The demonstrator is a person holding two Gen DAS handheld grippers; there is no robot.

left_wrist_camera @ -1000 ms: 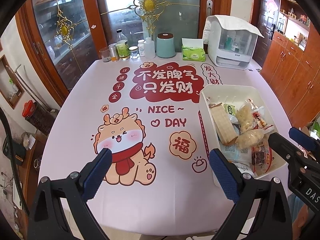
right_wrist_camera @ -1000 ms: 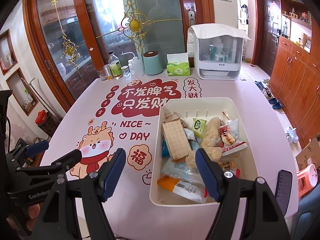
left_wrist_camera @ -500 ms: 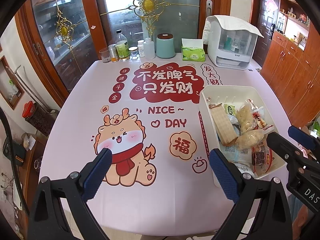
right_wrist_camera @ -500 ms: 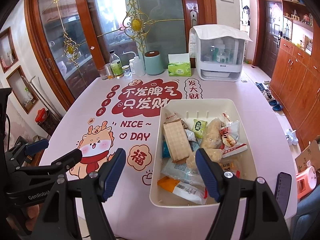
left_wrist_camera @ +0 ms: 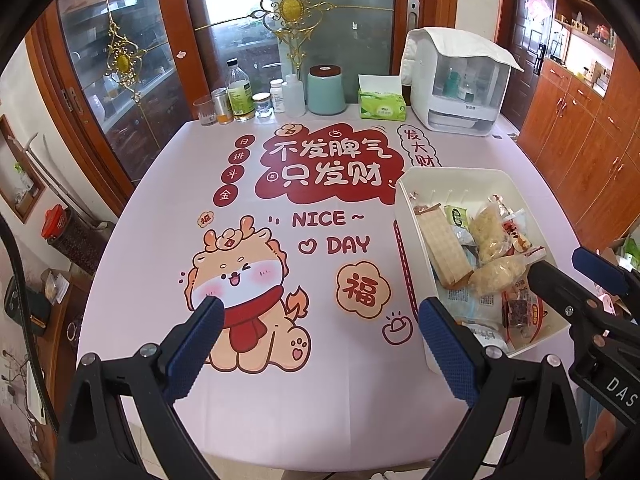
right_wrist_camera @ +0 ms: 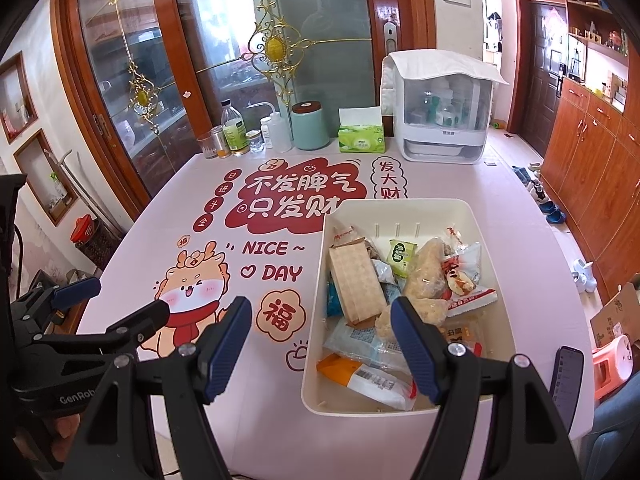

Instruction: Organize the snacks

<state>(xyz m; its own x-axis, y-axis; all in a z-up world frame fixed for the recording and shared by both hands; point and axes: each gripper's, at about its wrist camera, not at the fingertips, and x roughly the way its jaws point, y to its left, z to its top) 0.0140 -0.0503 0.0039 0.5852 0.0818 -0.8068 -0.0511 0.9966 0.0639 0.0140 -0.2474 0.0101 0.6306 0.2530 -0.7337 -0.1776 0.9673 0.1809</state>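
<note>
A white plastic bin (right_wrist_camera: 480, 224) (left_wrist_camera: 404, 200) sits on the right half of the table, filled with several packaged snacks: a tan wafer pack (right_wrist_camera: 356, 284) (left_wrist_camera: 444, 244), a green sachet (right_wrist_camera: 401, 252), pale puffed-snack bags (right_wrist_camera: 428, 268) (left_wrist_camera: 490, 232) and a red-and-white wrapper (right_wrist_camera: 464, 284). My left gripper (left_wrist_camera: 318, 338) hovers open over the cartoon print, left of the bin, with nothing between its blue pads. My right gripper (right_wrist_camera: 322, 336) is open too, above the bin's near left rim, holding nothing.
The pink printed tablecloth (left_wrist_camera: 320, 208) covers the table. Along the far edge stand bottles and a glass (left_wrist_camera: 240, 96), a teal canister (left_wrist_camera: 326, 90), a green tissue box (left_wrist_camera: 382, 106) and a white covered rack (left_wrist_camera: 460, 92). A phone (right_wrist_camera: 566, 376) lies near the right front corner.
</note>
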